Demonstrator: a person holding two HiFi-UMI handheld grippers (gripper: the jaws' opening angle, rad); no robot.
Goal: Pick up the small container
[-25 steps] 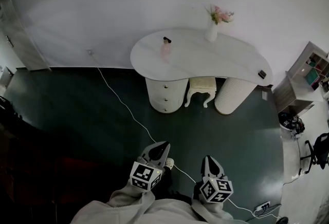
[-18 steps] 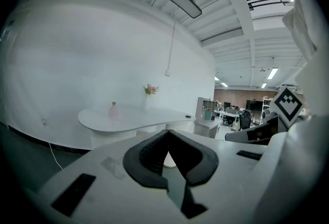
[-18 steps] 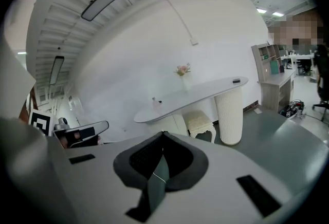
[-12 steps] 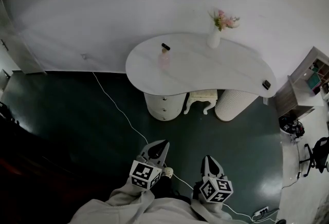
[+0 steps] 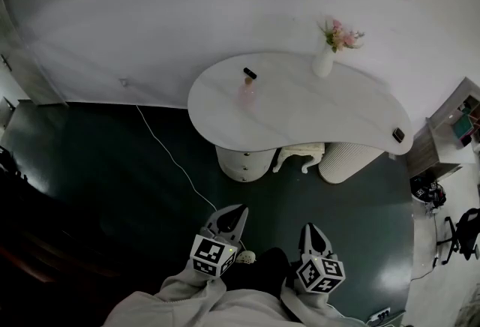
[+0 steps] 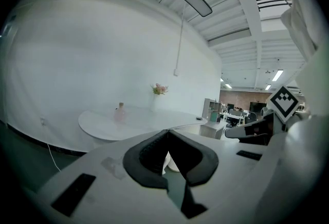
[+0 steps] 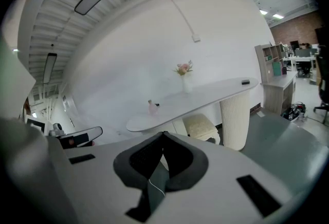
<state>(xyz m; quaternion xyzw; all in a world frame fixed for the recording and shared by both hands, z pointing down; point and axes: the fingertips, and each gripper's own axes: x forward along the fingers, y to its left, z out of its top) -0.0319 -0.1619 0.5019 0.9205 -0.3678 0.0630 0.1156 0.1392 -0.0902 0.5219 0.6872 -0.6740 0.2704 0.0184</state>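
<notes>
The small pink container [image 5: 247, 90] stands on the left part of a white curved table [image 5: 300, 112], with a small dark item [image 5: 250, 73] just behind it. It also shows as a pink bottle shape [image 6: 121, 113] in the left gripper view and as a pink container [image 7: 153, 107] in the right gripper view. My left gripper [image 5: 231, 216] and right gripper [image 5: 313, 231] hang side by side over the dark floor, well short of the table. Both are shut with nothing between the jaws, seen also at the left gripper tips [image 6: 167, 131] and right gripper tips [image 7: 164, 133].
A white vase of pink flowers [image 5: 324, 61] stands at the table's back, and a small black object [image 5: 398, 135] lies at its right end. Beneath are a drawer pedestal [image 5: 241, 163], a stool [image 5: 304, 157] and a ribbed column [image 5: 347, 161]. A white cable [image 5: 169, 153] crosses the floor; shelving [image 5: 457, 130] stands right.
The table and everything on it have shifted right and slightly nearer in the head view as the person walks. Both grippers keep their places in the view, still shut and empty.
</notes>
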